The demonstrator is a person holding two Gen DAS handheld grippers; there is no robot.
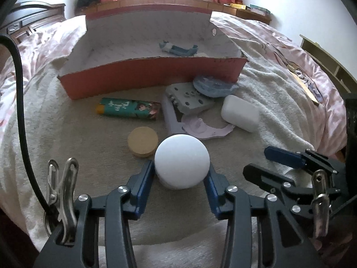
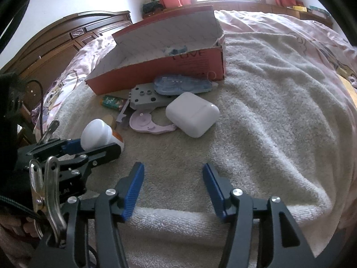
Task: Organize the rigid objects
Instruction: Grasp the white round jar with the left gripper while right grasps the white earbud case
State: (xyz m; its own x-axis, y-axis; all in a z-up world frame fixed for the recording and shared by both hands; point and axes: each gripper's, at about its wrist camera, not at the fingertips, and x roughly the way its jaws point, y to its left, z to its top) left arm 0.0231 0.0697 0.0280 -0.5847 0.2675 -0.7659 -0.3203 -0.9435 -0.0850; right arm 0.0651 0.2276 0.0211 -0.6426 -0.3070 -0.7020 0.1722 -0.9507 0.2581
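Observation:
A white round-topped object [image 1: 181, 158] rests on the beige towel [image 1: 89, 138], and my left gripper [image 1: 180, 165] is shut on it, one blue pad pressed against each side. In the right wrist view the same object [image 2: 94, 132] shows an orange patch at its base, with the left gripper [image 2: 96, 145] around it. My right gripper [image 2: 173, 166] hovers open over bare towel with nothing between its fingers; its tips [image 1: 261, 160] show at the right of the left wrist view. Behind stands an open red cardboard box [image 1: 156, 76] with a blue item [image 1: 178, 49] inside.
In front of the box lie a green printed tube [image 1: 129, 108], a cork disc [image 1: 142, 141], a grey studded plate [image 1: 189, 99], a blue oval piece [image 1: 212, 86], a lilac flat piece [image 1: 200, 127] and a white case [image 2: 193, 117]. Pink bedding surrounds the towel.

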